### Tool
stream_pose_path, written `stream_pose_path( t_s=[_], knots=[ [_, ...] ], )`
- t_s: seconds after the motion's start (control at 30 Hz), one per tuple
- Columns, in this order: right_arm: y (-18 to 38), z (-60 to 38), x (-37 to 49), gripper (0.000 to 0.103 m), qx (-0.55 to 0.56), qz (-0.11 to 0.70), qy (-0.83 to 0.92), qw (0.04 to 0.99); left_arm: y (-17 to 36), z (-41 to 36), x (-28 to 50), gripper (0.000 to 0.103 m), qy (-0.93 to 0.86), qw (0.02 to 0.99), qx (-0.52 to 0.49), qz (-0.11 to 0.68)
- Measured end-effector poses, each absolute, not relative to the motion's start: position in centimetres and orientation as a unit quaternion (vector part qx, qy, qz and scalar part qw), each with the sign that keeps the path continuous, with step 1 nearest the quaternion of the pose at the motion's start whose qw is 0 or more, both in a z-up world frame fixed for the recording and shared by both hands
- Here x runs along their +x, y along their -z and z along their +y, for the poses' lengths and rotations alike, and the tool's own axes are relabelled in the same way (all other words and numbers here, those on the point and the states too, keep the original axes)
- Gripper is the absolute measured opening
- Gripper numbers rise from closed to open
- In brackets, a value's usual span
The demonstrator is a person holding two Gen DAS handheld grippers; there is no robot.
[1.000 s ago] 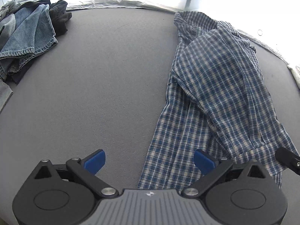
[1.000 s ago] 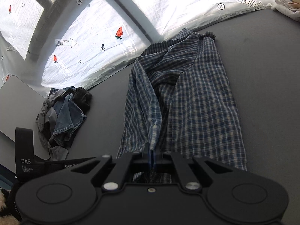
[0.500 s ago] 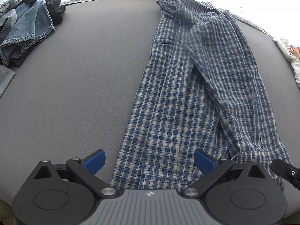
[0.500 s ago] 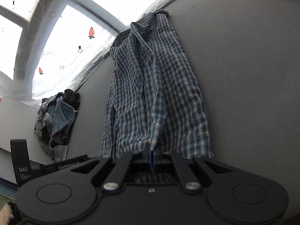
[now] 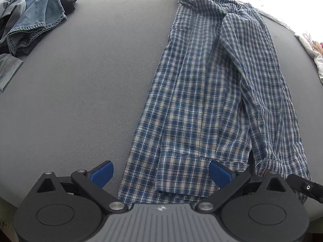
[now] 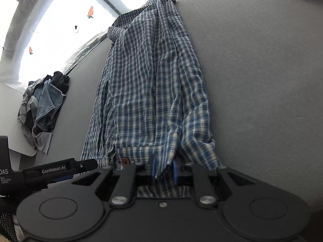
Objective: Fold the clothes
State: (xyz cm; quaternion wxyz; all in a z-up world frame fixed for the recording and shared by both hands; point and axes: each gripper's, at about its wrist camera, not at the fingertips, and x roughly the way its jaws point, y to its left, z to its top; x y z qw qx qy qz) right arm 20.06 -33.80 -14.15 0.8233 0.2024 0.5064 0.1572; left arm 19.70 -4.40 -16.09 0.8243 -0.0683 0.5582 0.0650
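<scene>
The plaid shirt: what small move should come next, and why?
Probably the left claw should close on the near hem of the plaid shirt. It is open over the cuff, while the right claw has fabric between its pads, slightly apart.

quick count of what's on the grey table [image 5: 80,90]: one plaid shirt [image 5: 201,100] laid out long, with one brown button [image 6: 125,160] showing near its hem and one chest pocket [image 5: 179,30] I can make out. One heap of other clothes [image 5: 30,20] at the far left, can't tell how many pieces, at least a denim one and a black one. One pale bit of fabric [image 5: 311,48] at the right edge. Two grippers: left gripper [image 5: 160,173], right gripper [image 6: 163,169], two blue pads each. Carrot prints on the white sheet [image 6: 60,30] behind: two, maybe more out of view
</scene>
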Motion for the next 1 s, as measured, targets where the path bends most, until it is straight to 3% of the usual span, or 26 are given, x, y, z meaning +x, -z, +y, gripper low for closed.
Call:
stream_pose_path(
  t_s=[0.1,0.17,0.2,0.23,0.3,0.37,0.7,1.0],
  knots=[
    [12.2,-33.1,20.7,0.047,0.153,0.46,-0.157,0.86,15.2,-4.4,20.0,0.095,-0.065,0.837,-0.075,0.538],
    [10.9,-32.7,21.2,0.049,0.122,0.43,-0.156,0.881,14.5,-4.3,20.4,0.08,-0.059,0.848,-0.082,0.52],
    [10.8,-32.5,21.8,0.045,0.116,0.424,-0.159,0.884,14.2,-4.4,20.6,0.076,-0.053,0.854,-0.085,0.511],
    [10.6,-32.3,22.3,0.03,0.11,0.419,-0.162,0.887,14.0,-4.6,20.8,0.064,-0.047,0.859,-0.087,0.503],
    [10.3,-32.0,23.3,0.013,0.098,0.408,-0.167,0.893,13.5,-4.9,21.6,0.049,-0.032,0.867,-0.094,0.488],
    [10.0,-31.7,24.4,0.009,0.086,0.396,-0.171,0.898,13.0,-5.2,22.5,0.022,-0.019,0.874,-0.095,0.475],
    [10.5,-29.7,31.2,0.009,0.06,0.379,-0.183,0.905,12.9,-5.9,29.7,0.019,0.015,0.883,-0.083,0.461],
    [13.9,-27.7,41.3,0.009,0.058,0.4,-0.161,0.9,15.3,-6.8,42.3,0.019,0.05,0.884,-0.086,0.457]
  ],
)
